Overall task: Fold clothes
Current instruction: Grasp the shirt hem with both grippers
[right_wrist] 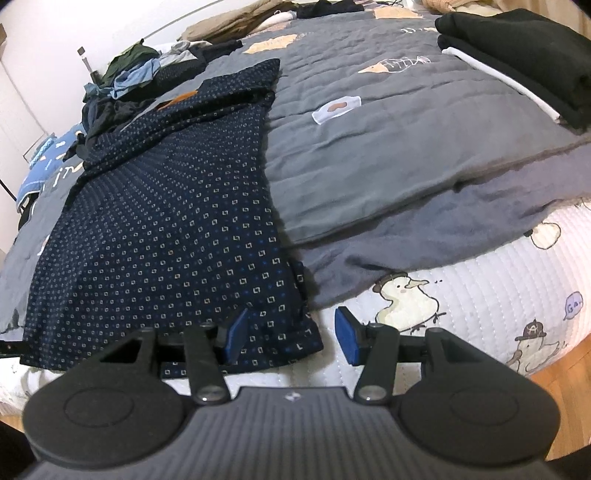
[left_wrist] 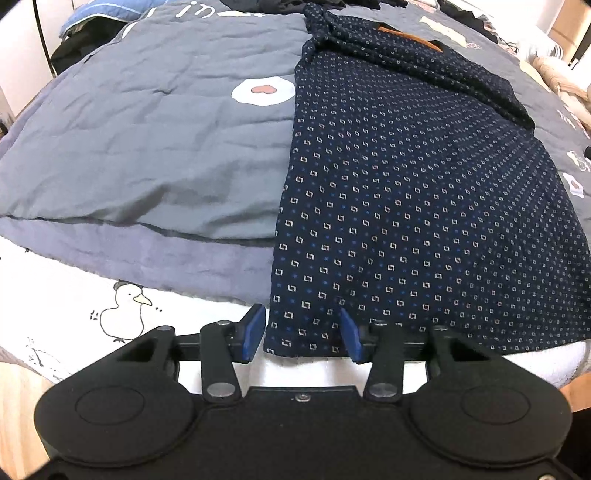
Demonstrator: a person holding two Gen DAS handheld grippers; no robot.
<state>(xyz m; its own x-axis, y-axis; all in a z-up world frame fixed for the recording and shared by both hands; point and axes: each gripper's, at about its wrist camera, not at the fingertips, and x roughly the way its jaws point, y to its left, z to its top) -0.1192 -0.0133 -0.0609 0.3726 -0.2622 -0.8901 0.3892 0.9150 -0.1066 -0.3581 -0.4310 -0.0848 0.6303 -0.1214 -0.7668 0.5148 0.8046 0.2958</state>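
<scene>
Grippers sit low in both wrist views, each angled down at the near hem of a navy shirt with a small white square print [left_wrist: 424,206], spread flat on a grey quilted bedcover [left_wrist: 147,140].

At the bottom centre of the left wrist view, the left gripper [left_wrist: 303,336] straddles the hem's lower left corner. Its blue pads [left_wrist: 255,332] stand apart with cloth between them, and whether they pinch it I cannot tell.

At the bottom centre of the right wrist view, the right gripper [right_wrist: 291,334] straddles the lower right corner. One pad rests on the fabric and the other sits off its edge over the white duck-print sheet [right_wrist: 461,295]; the jaws are apart, grip unclear.

The shirt's sleeves are folded in across its upper part, and a tan collar label [left_wrist: 406,35] shows near the top.
</scene>
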